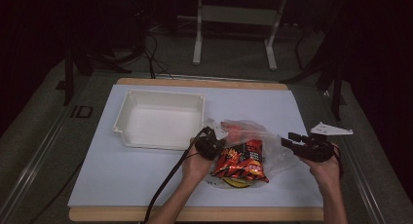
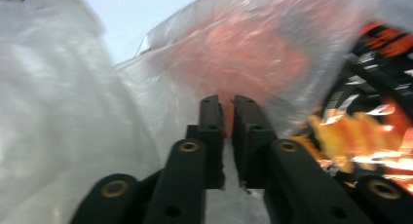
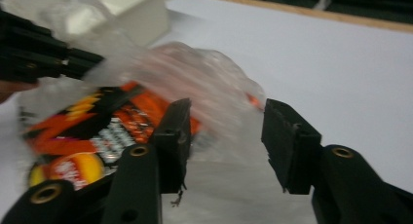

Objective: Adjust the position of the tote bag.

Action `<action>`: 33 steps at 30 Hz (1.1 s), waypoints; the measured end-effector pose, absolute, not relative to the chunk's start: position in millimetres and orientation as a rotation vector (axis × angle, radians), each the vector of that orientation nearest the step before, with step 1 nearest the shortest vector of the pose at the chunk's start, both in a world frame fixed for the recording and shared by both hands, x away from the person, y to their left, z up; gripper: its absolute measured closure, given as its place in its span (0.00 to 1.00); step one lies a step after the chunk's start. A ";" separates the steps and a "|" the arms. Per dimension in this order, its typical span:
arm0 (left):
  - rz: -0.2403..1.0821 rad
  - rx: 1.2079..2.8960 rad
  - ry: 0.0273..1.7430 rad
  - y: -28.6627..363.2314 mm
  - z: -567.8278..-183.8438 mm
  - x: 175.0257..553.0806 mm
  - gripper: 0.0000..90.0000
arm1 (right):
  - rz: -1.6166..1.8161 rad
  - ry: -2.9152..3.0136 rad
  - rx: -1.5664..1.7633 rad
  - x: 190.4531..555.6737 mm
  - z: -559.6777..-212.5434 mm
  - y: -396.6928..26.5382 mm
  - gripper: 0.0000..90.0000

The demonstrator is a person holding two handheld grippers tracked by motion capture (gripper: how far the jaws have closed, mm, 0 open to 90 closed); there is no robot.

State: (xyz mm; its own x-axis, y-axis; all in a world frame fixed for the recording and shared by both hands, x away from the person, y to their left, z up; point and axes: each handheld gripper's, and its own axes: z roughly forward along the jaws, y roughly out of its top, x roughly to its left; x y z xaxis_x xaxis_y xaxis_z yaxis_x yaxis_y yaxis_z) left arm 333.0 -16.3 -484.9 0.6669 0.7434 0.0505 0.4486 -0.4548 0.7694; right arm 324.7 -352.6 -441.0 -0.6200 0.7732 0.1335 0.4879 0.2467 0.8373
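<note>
Centre-right of the high view, the clear bag (image 1: 253, 136) lies on the table with the snack pack (image 1: 242, 161) half out. Left gripper (image 2: 226, 104) pinches bag film; right gripper (image 3: 226, 131) stands spread, empty. One-sided hold: I reckon the film could slip or tear, dragging the pack along.

Crinkly clear plastic bag (image 1: 265, 136), glossy snack packet (image 1: 241, 161)

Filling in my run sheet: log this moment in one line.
left gripper: shut on plastic bag | right gripper: open, off bag | snack packet: inside bag | white tray: empty
</note>
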 end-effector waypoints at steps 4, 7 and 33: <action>0.489 2.082 0.820 -13.0 -471.1 319.1 0.85 | 1.342 2.226 1.119 310.4 -435.6 -346.0 0.66; 0.481 2.067 0.760 -12.6 -461.8 310.3 0.85 | 1.345 2.235 1.099 301.4 -435.7 -339.7 0.69; 0.541 2.218 0.857 -35.5 -481.3 348.6 0.87 | 0.922 2.421 1.183 306.1 -519.7 -327.5 0.89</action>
State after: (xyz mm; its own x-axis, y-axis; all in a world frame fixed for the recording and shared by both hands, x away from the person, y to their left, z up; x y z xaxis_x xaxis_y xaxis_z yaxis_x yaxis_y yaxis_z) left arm 348.6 -35.5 -481.3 0.6955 0.7069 0.1286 0.4201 -0.5452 0.7254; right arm 306.1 -327.5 -519.7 -0.6195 0.7848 0.0176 0.5977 0.4570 0.6587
